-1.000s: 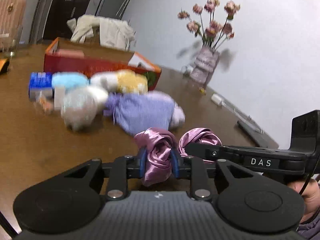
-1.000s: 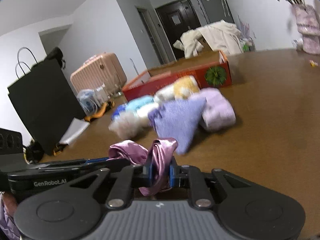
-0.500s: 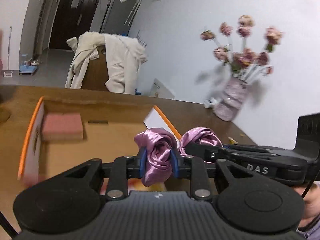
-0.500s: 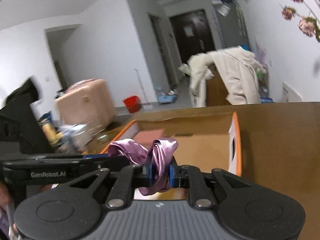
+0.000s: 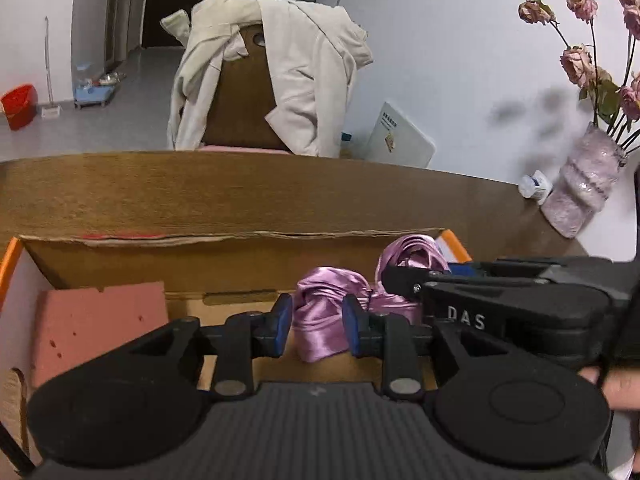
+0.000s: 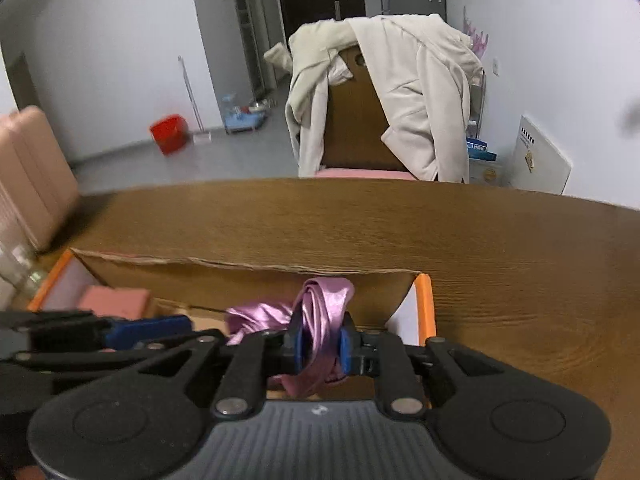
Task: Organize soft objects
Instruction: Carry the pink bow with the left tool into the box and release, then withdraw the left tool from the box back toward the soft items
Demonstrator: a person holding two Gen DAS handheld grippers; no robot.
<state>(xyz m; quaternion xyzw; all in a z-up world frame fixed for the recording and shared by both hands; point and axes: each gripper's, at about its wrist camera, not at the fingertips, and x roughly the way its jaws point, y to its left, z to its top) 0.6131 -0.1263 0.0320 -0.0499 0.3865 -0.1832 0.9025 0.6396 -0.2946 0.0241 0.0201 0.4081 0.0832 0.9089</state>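
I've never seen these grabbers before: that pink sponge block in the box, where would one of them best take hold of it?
Likely from above, across its two long side faces. The pink sponge lies flat on the floor of the cardboard box, near its left wall, so only the top is open. Both the left gripper and right gripper are busy with the purple satin cloth.

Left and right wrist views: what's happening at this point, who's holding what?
A person works two handheld grippers. The left gripper and the right gripper are each shut on part of one pink satin cloth, holding it together above the open cardboard box on the wooden table. A pink sponge already lies in the box. The cloth has not been let go yet.
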